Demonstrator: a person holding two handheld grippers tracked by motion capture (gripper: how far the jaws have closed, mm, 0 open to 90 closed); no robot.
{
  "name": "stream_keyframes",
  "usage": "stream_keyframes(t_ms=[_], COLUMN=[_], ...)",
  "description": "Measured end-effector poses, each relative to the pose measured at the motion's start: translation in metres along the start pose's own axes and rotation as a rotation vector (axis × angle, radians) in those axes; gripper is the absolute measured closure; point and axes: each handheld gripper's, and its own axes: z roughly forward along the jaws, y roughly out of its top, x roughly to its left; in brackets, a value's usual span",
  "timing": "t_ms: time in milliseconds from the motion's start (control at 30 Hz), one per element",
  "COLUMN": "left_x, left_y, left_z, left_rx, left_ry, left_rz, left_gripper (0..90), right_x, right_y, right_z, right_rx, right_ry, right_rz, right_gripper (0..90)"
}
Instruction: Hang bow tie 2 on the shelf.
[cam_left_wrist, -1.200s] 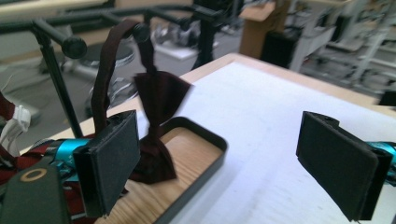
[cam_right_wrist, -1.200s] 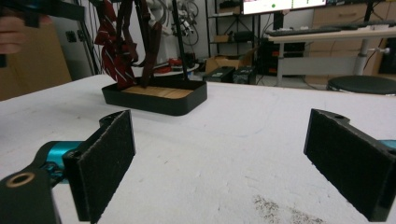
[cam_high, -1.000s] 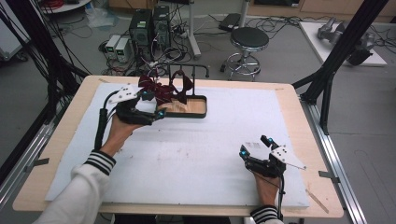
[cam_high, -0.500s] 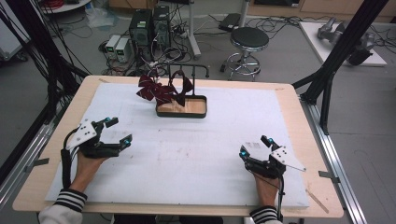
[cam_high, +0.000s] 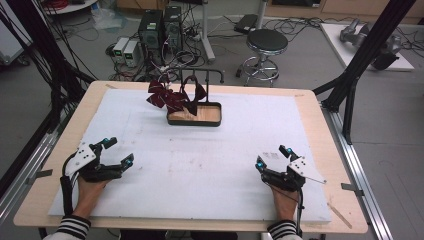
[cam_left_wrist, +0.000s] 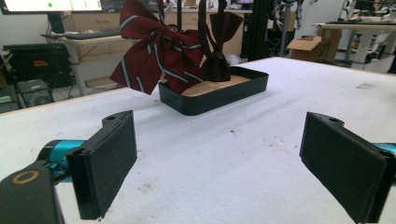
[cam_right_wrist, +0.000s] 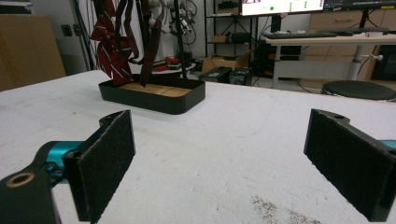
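Here the black tray (cam_high: 195, 121) lies lengthwise across the table's far side, bow tie (cam_high: 165, 97) hanging over its left end; left gripper (cam_high: 115, 152) and right gripper (cam_high: 273, 157) gape wide near the front edge, well apart.

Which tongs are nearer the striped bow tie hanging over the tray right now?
Left, narrowly. The left tongs sit open at the table's near left, nearly below the striped bow tie. The right tongs sit open at the near right, farther across from it.
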Motion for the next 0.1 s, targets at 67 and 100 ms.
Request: stream_keyframes(t_ms=[67,100], left_x=[0.0004,0.0004], left_y=[-0.0005,-0.0008], left_z=[-0.0008,-0.0012], left_rx=[-0.004,-0.012], left_ry=[0.005,0.012], left_rz=[-0.008,-0.01], left_gripper=[11.3,11.2], right_x=[0.0004,0.0004], right_y=[0.0,0.0], right_z=[-0.0001,-0.0002], right_rx=[0.0,0.0], right_ry=[-0.002,-0.002], right_rz=[-0.006,-0.008], right_gripper=[8.0,8.0])
